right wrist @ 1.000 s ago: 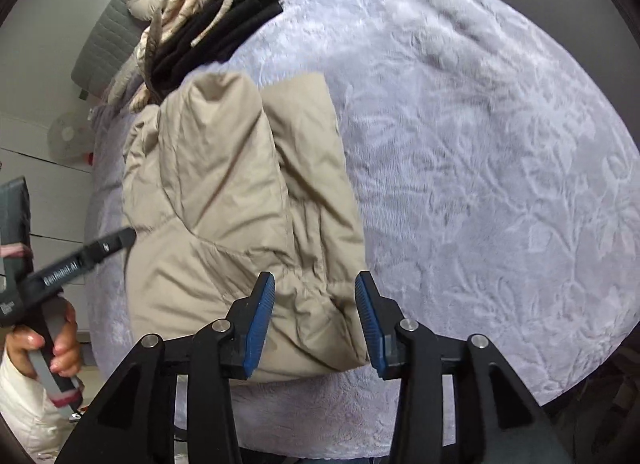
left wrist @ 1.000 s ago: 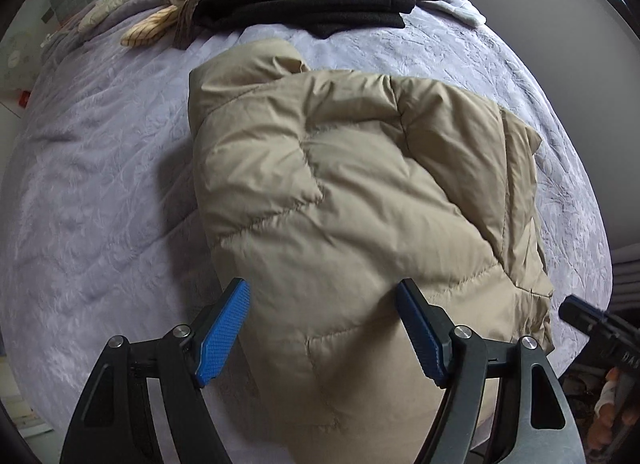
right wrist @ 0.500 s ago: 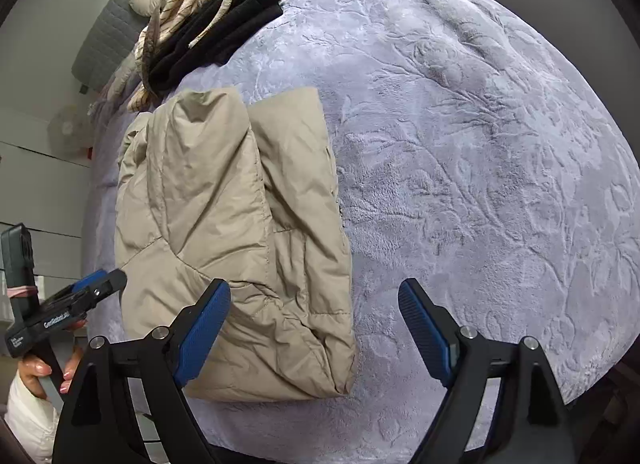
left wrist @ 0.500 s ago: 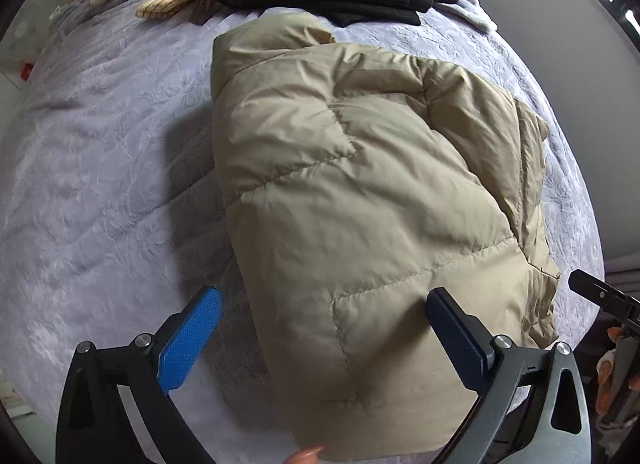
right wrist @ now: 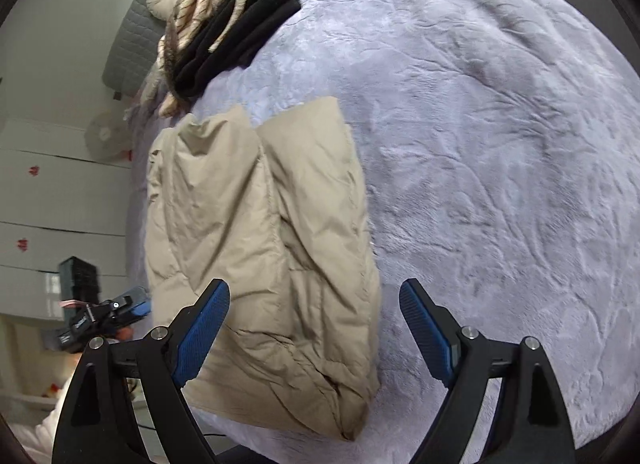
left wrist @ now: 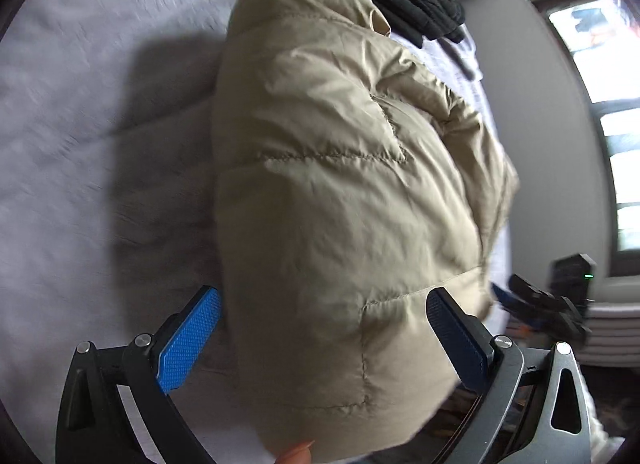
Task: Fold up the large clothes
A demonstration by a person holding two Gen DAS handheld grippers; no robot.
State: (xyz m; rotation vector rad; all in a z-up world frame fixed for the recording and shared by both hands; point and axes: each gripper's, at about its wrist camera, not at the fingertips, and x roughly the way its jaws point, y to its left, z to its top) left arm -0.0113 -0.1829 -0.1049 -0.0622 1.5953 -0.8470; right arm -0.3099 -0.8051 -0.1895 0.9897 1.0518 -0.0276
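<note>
A folded beige puffer jacket lies on the lilac bedspread. My left gripper stands wide open close over the jacket's near end, its blue pads apart from the cloth on the left side. In the right wrist view the same jacket lies left of centre. The right gripper is open above its near right corner, with nothing pressed between the pads. The left gripper shows small at the jacket's left edge.
A pile of black and cream striped clothes sits at the far end of the bed, beyond the jacket. Bare bedspread spreads to the right. A window and grey wall stand past the bed's right edge. White drawers are at left.
Both grippers opened wide and let go of the jacket. The left gripper dropped closer to the jacket and rolled, so the view swung. The right gripper drew back slightly.
</note>
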